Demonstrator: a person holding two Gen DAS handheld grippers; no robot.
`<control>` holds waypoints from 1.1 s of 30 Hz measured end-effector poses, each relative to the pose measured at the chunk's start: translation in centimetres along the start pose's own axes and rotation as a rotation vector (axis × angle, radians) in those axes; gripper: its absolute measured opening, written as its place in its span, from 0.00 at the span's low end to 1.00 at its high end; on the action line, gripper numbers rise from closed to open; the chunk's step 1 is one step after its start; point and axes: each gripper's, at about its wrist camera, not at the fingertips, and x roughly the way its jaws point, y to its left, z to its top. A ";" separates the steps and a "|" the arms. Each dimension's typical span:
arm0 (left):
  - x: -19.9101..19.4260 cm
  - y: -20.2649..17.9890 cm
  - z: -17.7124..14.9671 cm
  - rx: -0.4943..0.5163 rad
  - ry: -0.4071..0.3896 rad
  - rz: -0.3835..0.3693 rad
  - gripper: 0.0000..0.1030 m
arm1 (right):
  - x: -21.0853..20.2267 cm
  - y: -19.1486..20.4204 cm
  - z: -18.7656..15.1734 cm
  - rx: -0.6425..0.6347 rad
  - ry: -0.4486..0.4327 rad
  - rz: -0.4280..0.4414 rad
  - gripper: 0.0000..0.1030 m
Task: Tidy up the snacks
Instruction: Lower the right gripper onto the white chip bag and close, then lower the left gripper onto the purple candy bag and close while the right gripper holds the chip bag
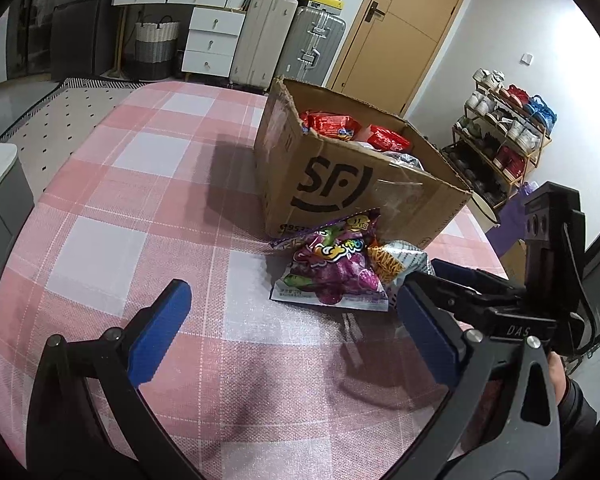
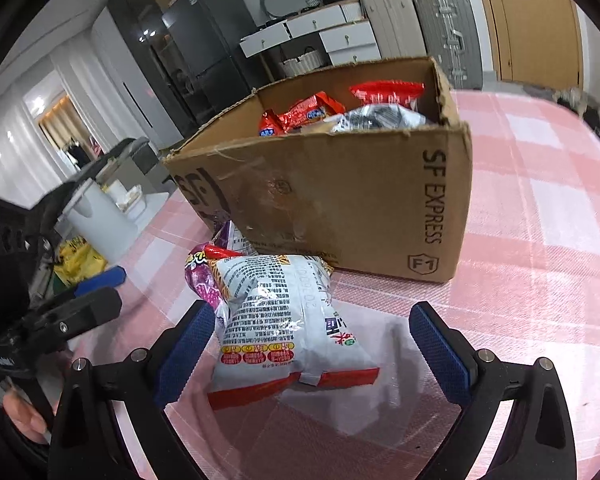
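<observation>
An open cardboard box [image 1: 340, 184] [image 2: 340, 200] stands on the pink plaid table and holds red packets [image 1: 332, 124] [image 2: 304, 114] and a silver one [image 2: 380, 118]. Against its near side lie a purple snack bag [image 1: 332, 268] [image 2: 200, 276] and a white printed bag [image 2: 292, 320] [image 1: 400, 260], the two overlapping. My right gripper [image 2: 314, 352] [image 1: 428, 276] is open with the white bag between its fingers, not clamped. My left gripper [image 1: 296, 332] [image 2: 100, 288] is open and empty, just short of the purple bag.
The tablecloth [image 1: 140, 200] is bare to the left of the box. Beyond the table stand suitcases [image 1: 288, 40], white drawers [image 1: 212, 40], a wooden door [image 1: 400, 28] and a shoe rack [image 1: 500, 136]. A white bin [image 2: 100, 216] sits off the table's edge.
</observation>
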 end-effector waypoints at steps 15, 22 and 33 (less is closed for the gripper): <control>-0.6 0.7 -0.4 -0.007 0.010 -0.004 1.00 | 1.3 1.6 -0.5 -0.049 0.019 0.041 0.49; -1.2 0.4 -0.6 -0.001 0.008 0.001 1.00 | -1.6 1.5 -1.2 -0.027 -0.040 0.026 0.49; -2.0 -0.6 -1.2 0.020 0.028 0.004 1.00 | -5.6 0.4 -2.0 -0.009 -0.088 0.031 0.49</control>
